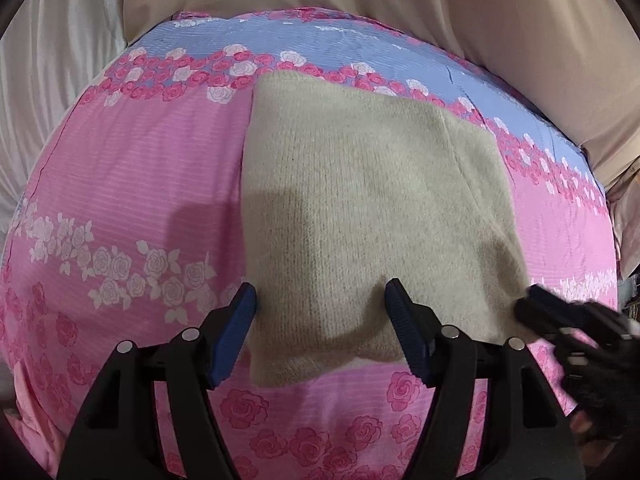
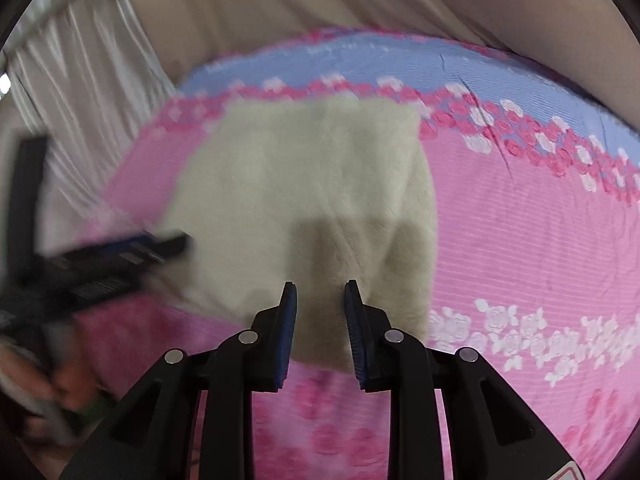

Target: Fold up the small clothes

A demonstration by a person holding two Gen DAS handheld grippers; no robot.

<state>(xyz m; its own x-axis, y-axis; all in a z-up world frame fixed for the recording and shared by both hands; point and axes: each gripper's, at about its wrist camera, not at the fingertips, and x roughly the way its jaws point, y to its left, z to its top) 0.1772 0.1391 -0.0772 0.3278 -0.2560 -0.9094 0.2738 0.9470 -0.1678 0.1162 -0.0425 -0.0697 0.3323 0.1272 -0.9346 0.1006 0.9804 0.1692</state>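
A beige knitted garment [image 1: 360, 184] lies flat and folded into a rough rectangle on a pink bedsheet [image 1: 120, 184] printed with roses. My left gripper [image 1: 320, 304] hangs open just above its near left corner, one finger off the left edge, the other over the knit. In the right wrist view the same garment [image 2: 304, 184] fills the middle. My right gripper [image 2: 321, 292] points down at its near right edge, jaws narrowly apart with nothing pinched. Each gripper also shows in the other's view, blurred: the right gripper [image 1: 536, 308] and the left gripper [image 2: 160, 244].
The sheet [image 2: 520, 240] has a blue band with roses along its far side. Beige drapery [image 1: 360, 0] hangs behind the bed and a white curtain [image 1: 60, 80] at the left. A hand in a black glove [image 1: 592, 380] holds the right gripper.
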